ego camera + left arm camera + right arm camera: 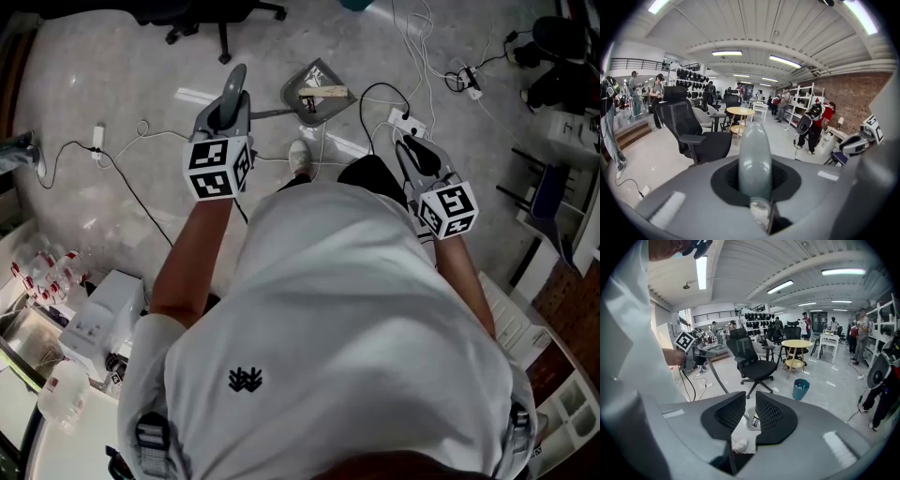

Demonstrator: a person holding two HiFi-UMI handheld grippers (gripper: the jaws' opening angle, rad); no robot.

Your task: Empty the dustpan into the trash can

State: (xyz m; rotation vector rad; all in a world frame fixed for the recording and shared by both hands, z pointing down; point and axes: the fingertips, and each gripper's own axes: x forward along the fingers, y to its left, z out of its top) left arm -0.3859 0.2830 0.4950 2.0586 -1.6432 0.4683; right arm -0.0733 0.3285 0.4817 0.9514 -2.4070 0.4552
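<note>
Head view: your left gripper [226, 114] clamps the rounded grey handle [235, 87] of the grey long-handled dustpan [317, 94], whose pan is just beyond your white shoe [300, 156].

Left gripper view: the handle fills the jaws.

Right gripper view: your right gripper [750, 416] is slightly parted and empty. A small teal trash can [800, 389] stands on the floor beyond.

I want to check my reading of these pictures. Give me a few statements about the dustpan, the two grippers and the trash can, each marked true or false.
1. The left gripper is shut on the handle of the dustpan. True.
2. The right gripper holds the trash can. False: its jaws stand apart with nothing between them; the trash can stands apart on the floor.
3. The dustpan is empty. False: a pale scrap lies in it.
4. The trash can is teal. True.
</note>
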